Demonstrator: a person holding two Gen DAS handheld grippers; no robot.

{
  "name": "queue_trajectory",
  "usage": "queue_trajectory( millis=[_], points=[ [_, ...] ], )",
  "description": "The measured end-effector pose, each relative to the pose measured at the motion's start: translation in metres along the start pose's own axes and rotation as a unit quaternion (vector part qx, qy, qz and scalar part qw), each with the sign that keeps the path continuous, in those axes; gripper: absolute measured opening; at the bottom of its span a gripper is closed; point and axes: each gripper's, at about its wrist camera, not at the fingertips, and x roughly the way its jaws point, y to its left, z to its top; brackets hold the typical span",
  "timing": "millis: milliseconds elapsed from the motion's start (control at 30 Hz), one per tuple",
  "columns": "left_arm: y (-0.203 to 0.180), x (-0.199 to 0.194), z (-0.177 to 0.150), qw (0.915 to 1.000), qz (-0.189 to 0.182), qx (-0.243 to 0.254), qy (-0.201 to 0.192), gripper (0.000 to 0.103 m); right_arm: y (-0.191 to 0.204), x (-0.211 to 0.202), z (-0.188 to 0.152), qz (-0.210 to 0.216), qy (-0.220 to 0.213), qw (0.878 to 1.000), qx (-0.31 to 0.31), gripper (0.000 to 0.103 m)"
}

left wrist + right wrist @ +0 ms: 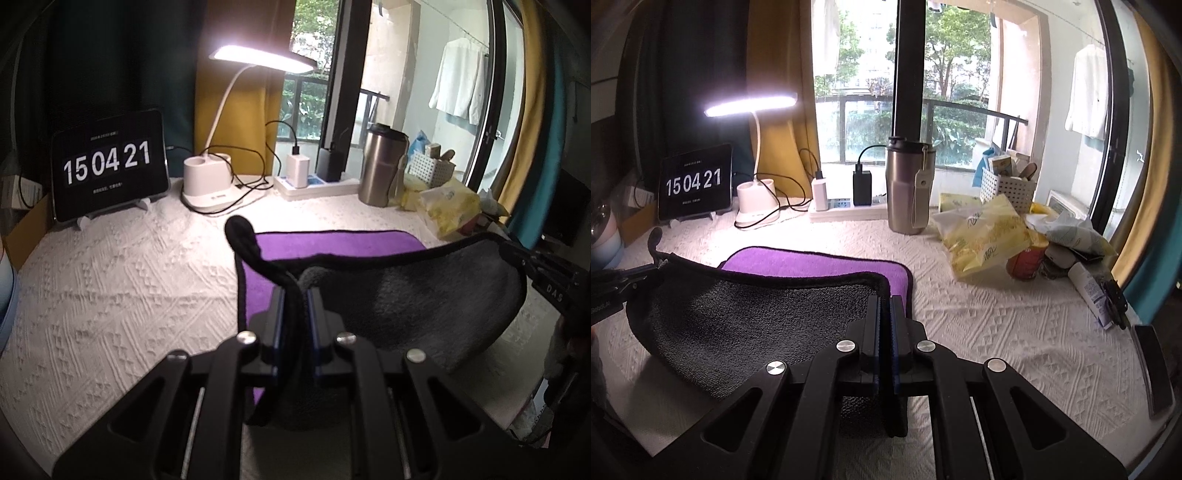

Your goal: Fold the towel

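Where the table is covered by a bumpy white cloth [110,280], it sits by a big window with green trees outside and a yellow curtain [236,96] hanging down. On the left a tablet clock [109,164] reads 15 04 21. Next to it a white desk lamp [258,57] shines down, with black cords by its base. Then comes a white power strip [846,212] with chargers plugged in, a tall metal cup [910,188], a white basket [1008,188], yellow bags [986,232] and a red can [1027,262]. A white shirt [1087,96] hangs outside on the right. The towel [750,314] lies in the middle of the table, purple on one side and gray on the other, with a black edge. Its near half is lifted up over the flat purple part. The left gripper [294,295] is squeezed tight on the towel's left corner, and the right gripper [884,302] is squeezed tight on the right corner.
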Motion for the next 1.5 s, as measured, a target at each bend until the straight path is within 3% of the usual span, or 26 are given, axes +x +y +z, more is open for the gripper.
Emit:
queue_trajectory(
  millis=[800,1500],
  points=[
    [0.006,0.027,0.044,0.9990,0.010,0.010,-0.041,0.012,-0.005,0.036,0.041,-0.011,-0.033,0.999,-0.010,0.005],
    [0.020,0.078,0.066,0.9994,0.022,0.009,-0.027,0.012,-0.008,0.091,0.060,-0.018,-0.024,0.999,-0.018,0.005]
  ],
)
